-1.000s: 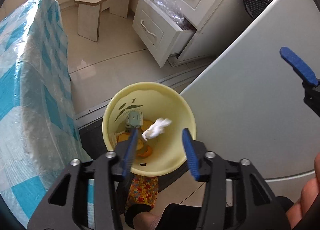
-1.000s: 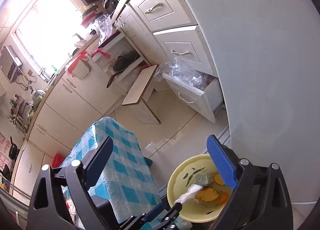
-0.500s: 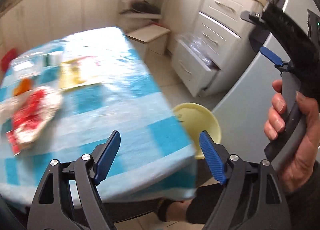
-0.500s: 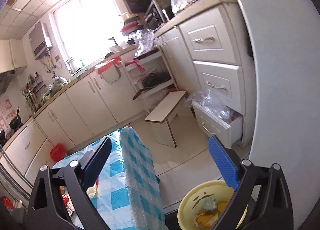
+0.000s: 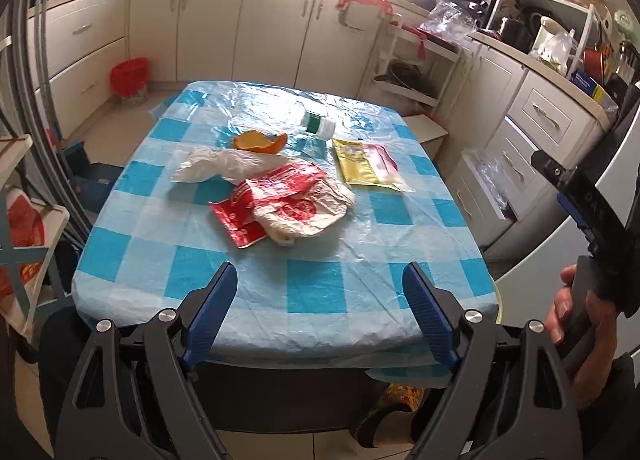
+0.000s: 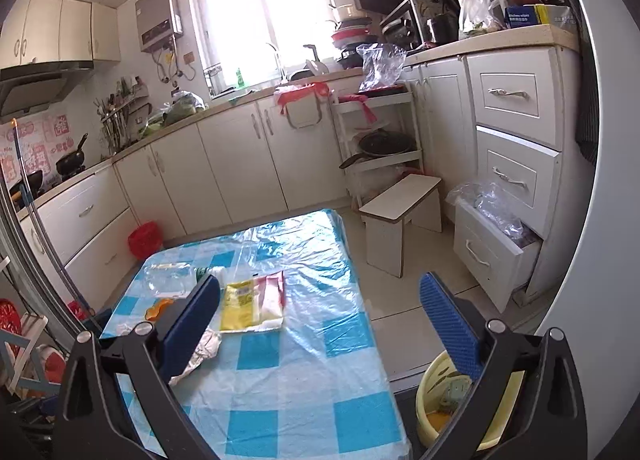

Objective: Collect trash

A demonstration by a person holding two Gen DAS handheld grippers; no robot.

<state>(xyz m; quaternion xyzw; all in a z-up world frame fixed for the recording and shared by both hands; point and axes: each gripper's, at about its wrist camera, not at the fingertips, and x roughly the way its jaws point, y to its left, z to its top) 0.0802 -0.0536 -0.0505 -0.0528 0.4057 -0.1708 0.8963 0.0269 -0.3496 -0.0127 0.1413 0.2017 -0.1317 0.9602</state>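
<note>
My left gripper [image 5: 320, 284] hovers over the near edge of the blue checked table [image 5: 320, 280], its jaws opening with nothing between them. On the cloth lie a red-and-white bag [image 5: 288, 207], a crumpled white bag [image 5: 216, 165], an orange peel [image 5: 256, 141], a yellow packet [image 5: 362, 161] and a toppled clear bottle [image 5: 318, 125]. My right gripper [image 6: 320, 288] is open and empty, right of the table, in a person's hand [image 5: 580, 312]. The yellow bin [image 6: 436, 408] stands on the floor under it, holding peel and scraps.
A white fridge side [image 6: 612, 219] rises at the right. An open drawer [image 6: 496, 260] stuffed with plastic and a low stool [image 6: 404, 207] stand beyond the table. A red basket [image 5: 130, 73] sits on the floor by the far cabinets.
The left gripper let a white tissue fall into the yellow bin, then swung up and left to face the table, jaws spreading wider. The right gripper rolled and turned toward the table too.
</note>
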